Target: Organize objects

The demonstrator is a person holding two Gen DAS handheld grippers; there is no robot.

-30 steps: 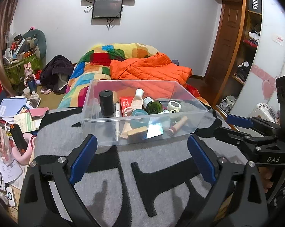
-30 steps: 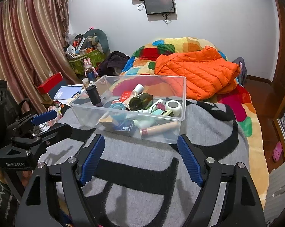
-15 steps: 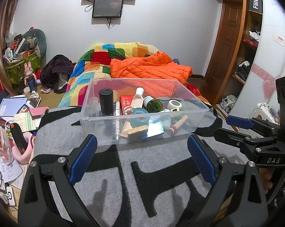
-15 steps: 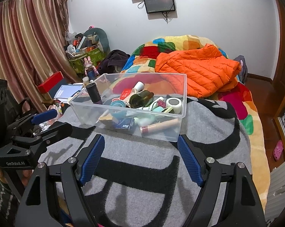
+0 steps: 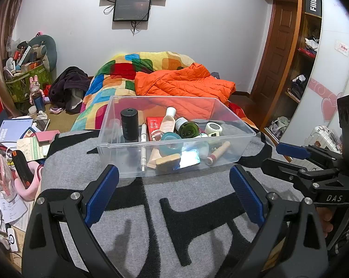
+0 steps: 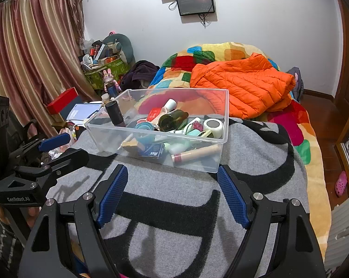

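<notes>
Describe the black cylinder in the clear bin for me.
The black cylinder is matte, plastic-looking, with a flat top that has a small hole in it. It stands upright at the left end of the clear bin, beside a white pen. Neither gripper touches it.

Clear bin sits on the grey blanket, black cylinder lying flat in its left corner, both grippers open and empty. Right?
One thing is off: the black cylinder stands upright, as the left wrist view shows. The clear bin sits on the grey blanket; left hand-held gripper and right hand-held gripper open and empty.
</notes>
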